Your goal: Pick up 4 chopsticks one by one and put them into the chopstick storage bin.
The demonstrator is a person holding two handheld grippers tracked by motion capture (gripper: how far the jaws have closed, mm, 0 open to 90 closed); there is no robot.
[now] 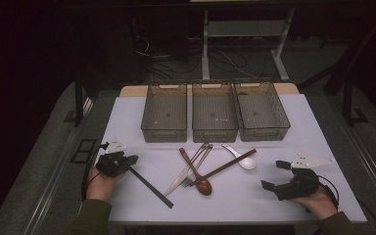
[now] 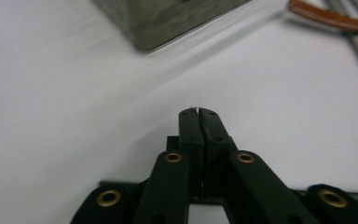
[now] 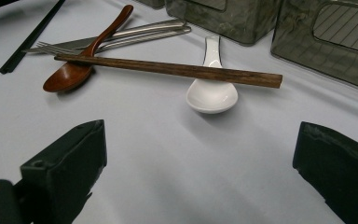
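Observation:
My left gripper (image 1: pixel 131 160) rests at the left of the white mat, and its jaws (image 2: pixel 199 112) are pressed together with nothing visible between them. A black chopstick (image 1: pixel 149 186) runs from just beside those jaws toward the front edge. In the middle lies a pile of cutlery: a brown wooden spoon (image 1: pixel 203 185) (image 3: pixel 70 74), a wooden chopstick (image 1: pixel 225 166) (image 3: pixel 168 69) resting across a white ceramic spoon (image 1: pixel 245 161) (image 3: pixel 212 93), a metal fork (image 1: pixel 196 166) and a knife (image 1: pixel 176 182). My right gripper (image 1: pixel 275 175) (image 3: pixel 200 130) stands open at the right, facing the pile from a short way off.
Three smoky clear bins (image 1: pixel 164 134) (image 1: pixel 215 134) (image 1: pixel 264 133) stand side by side behind the cutlery. One bin's corner (image 2: pixel 168 23) shows ahead of the left jaws. The mat's front edge (image 1: pixel 225 220) is near both hands. Bare mat lies between each gripper and the pile.

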